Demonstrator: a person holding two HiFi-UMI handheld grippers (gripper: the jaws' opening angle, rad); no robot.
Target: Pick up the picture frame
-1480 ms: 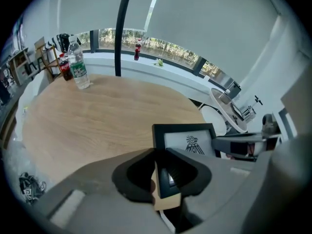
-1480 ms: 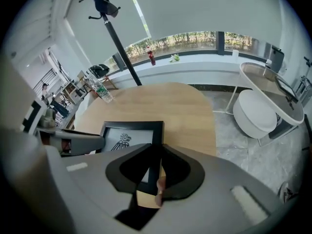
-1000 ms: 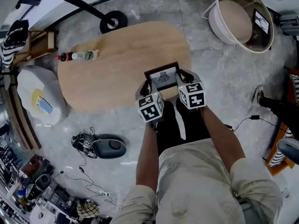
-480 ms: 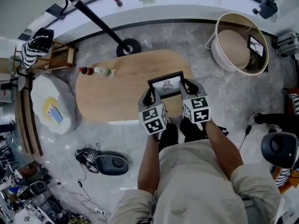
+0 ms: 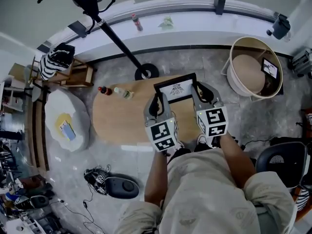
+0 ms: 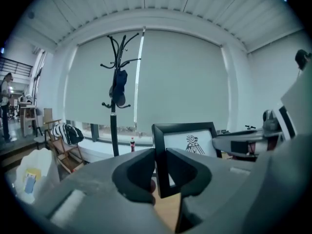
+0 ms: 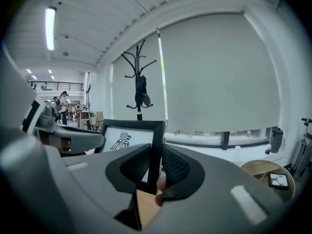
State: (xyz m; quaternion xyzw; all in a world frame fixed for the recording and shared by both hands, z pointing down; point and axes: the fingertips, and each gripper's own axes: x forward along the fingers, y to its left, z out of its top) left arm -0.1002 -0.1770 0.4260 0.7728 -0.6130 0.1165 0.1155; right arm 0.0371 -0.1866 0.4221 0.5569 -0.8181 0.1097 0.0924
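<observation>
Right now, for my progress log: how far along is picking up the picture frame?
Done: left tool and right tool are each clamped on a side edge of the picture frame. In hand: frame held between them, seemingly clear of the wooden table. Left: nothing apparent.

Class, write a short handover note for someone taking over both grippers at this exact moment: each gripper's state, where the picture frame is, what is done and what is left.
Left gripper: shut on the left side bar of the picture frame.
Right gripper: shut on its right side bar.
Frame: held upright between the two grippers, in the air over the wooden table, print facing the person.
Done: frame gripped and off the table.
Left: probably only keeping both grips firm and level; no set-down place is shown.
</observation>
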